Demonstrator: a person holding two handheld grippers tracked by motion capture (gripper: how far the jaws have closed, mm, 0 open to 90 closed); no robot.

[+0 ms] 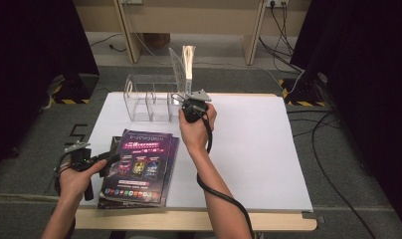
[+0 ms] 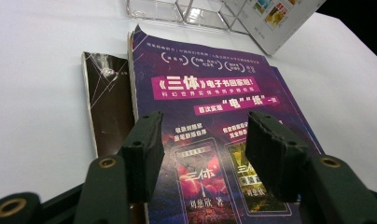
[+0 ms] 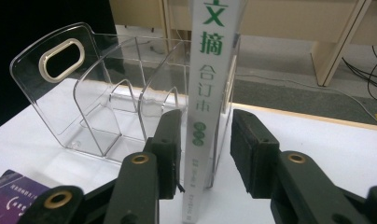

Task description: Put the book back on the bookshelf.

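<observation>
A white book (image 3: 210,56) with green characters on its spine stands upright in the right end of a clear acrylic file holder (image 3: 60,84). My right gripper (image 3: 207,126) is open around the lower spine; the left pad is close against it and the right pad stands apart. In the high view the right gripper (image 1: 183,99) is at the holder (image 1: 147,99), below the book (image 1: 185,64). My left gripper (image 2: 206,128) is open and empty just above a purple magazine (image 2: 205,79). From above, the left gripper (image 1: 111,158) is at the left edge of the magazine stack (image 1: 139,167).
A dark booklet (image 2: 109,102) sticks out from under the purple magazine. A white sheet (image 1: 253,144) covers the tabletop. The holder's left compartments (image 3: 107,116) hold nothing. Cables (image 1: 333,174) run over the floor to the right.
</observation>
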